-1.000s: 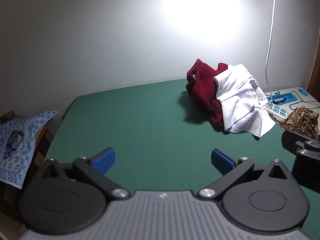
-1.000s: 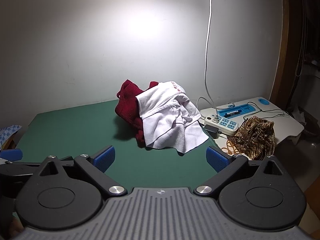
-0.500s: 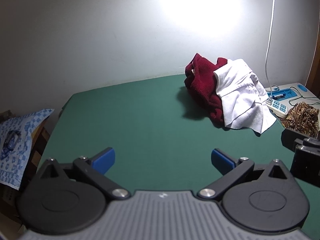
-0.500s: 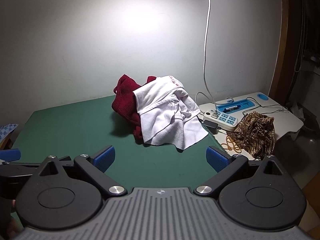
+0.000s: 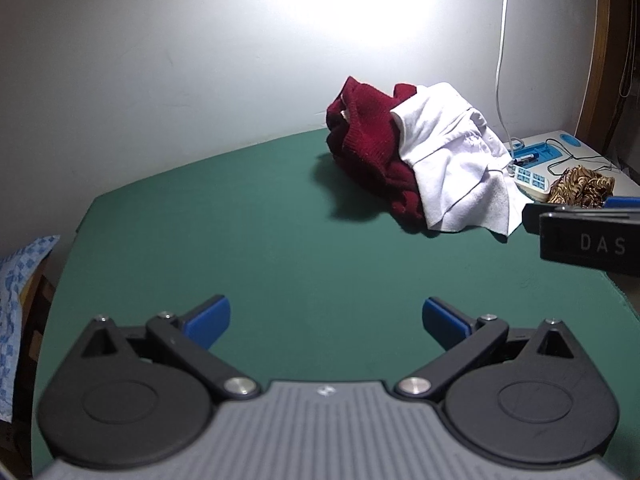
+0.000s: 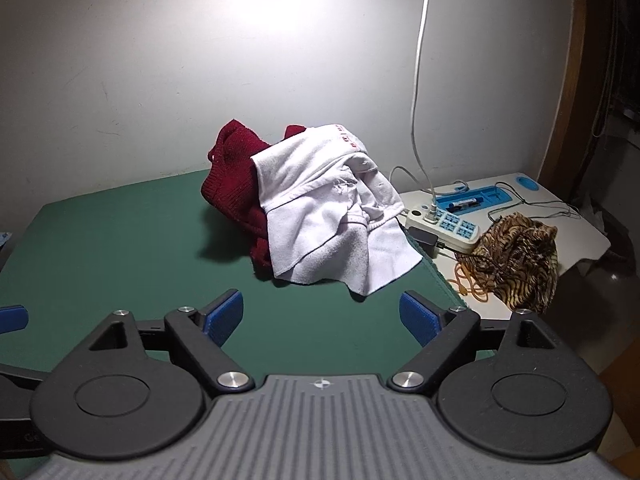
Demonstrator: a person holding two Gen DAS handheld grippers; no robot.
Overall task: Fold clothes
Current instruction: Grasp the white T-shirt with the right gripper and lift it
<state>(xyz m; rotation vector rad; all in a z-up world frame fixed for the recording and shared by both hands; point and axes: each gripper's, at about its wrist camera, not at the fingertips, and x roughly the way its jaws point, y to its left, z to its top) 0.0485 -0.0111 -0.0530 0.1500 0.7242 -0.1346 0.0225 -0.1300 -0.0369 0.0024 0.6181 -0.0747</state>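
Observation:
A crumpled white garment (image 6: 332, 220) (image 5: 452, 164) lies draped over a dark red knitted garment (image 6: 236, 184) (image 5: 368, 140) at the far right of the green table (image 6: 100, 248) (image 5: 240, 232). My right gripper (image 6: 322, 316) hovers over the table short of the white garment's near edge; its jaws are closing with nothing between them. My left gripper (image 5: 326, 320) stands open over bare green surface, farther left and well short of the pile. The right gripper's black body (image 5: 588, 232) shows at the right edge of the left wrist view.
Beside the table's right edge stands a white side table (image 6: 568, 216) with a power strip (image 6: 444, 224), a blue tray (image 6: 476, 200), an orange cord and a brown patterned cloth (image 6: 516, 260). A white cable (image 6: 418, 80) hangs down the wall. Blue patterned fabric (image 5: 16, 280) lies off the left edge.
Both grippers have moved forward and down toward the clothes pile, which now looks larger. The right gripper's blue pads stand a little closer together than before.

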